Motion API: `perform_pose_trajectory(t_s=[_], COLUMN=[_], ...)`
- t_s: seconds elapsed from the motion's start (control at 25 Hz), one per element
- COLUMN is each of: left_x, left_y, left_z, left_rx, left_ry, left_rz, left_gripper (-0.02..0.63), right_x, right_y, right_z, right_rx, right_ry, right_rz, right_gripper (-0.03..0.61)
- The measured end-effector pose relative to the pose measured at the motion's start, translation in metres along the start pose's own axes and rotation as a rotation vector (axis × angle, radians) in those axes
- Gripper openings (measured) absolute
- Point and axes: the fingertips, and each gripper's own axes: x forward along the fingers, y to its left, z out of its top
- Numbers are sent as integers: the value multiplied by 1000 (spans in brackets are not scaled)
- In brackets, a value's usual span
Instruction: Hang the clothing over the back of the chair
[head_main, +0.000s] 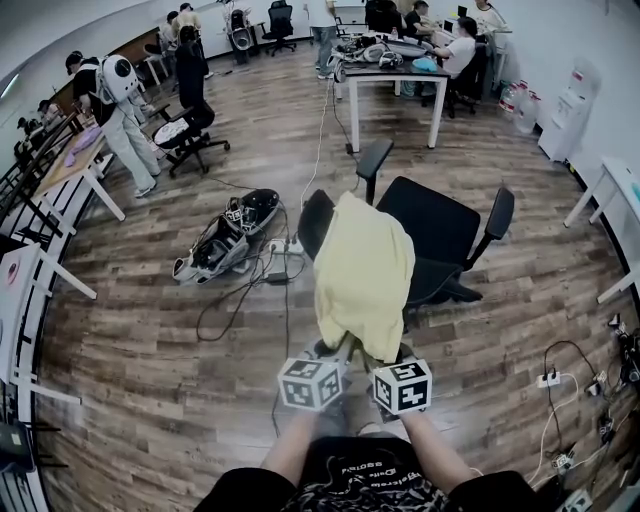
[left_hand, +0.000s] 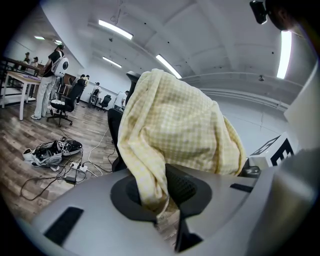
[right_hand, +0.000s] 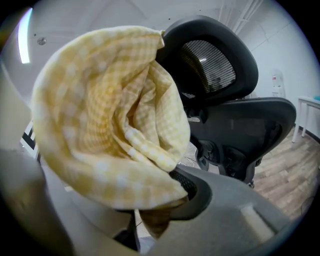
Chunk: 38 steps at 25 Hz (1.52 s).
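Garment (head_main: 362, 268) hangs draped over the chair (head_main: 445, 232) back — the left gripper (head_main: 335, 350) clamps its lower hem, likely to steady it, while the right gripper (head_main: 383, 352) is opening its jaws, hem between them, apparently to release.

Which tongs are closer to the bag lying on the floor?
Left. The left tongs are on the side toward the bag, gripping the yellow cloth. The right tongs, opening with cloth between them, are farther over.
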Motion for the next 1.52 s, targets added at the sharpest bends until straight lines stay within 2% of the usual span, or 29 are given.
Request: perform_pose_trajectory(t_s=[0.08, 0.24, 0.4, 0.52, 0.68, 0.8, 1.32, 1.52], left_x=[-3, -7, -15, -24, -35, -42, -57, -60], left_y=[3, 14, 24, 26, 23, 17, -13, -21], left_z=[0, 2, -1, -2, 16, 23, 8, 4], left_rx=[5, -8, -29, -70, -87, -73, -40, -18], left_ry=[-7, -20, -24, -54, -124, -142, -126, -117], left_rz=[23, 83, 138, 144, 128, 117, 60, 59], left_gripper=[67, 166, 256, 276, 279, 279, 279, 279], right_x=[0, -4, -11, -20, -31, -37, -67, -79], right_y=[-1, -11, -14, -8, -2, -1, -4, 0], right_z=[0, 2, 2, 1, 14, 15, 17, 18], right_rx=[-14, -24, -29, -48, -56, -51, -85, -138], right_ry=[0, -11, -24, -34, -86, -90, -126, -147], right_rz=[-10, -56, -76, -53, -25, -21, -60, -70], right_gripper=[135, 296, 339, 368, 391, 397, 397, 397])
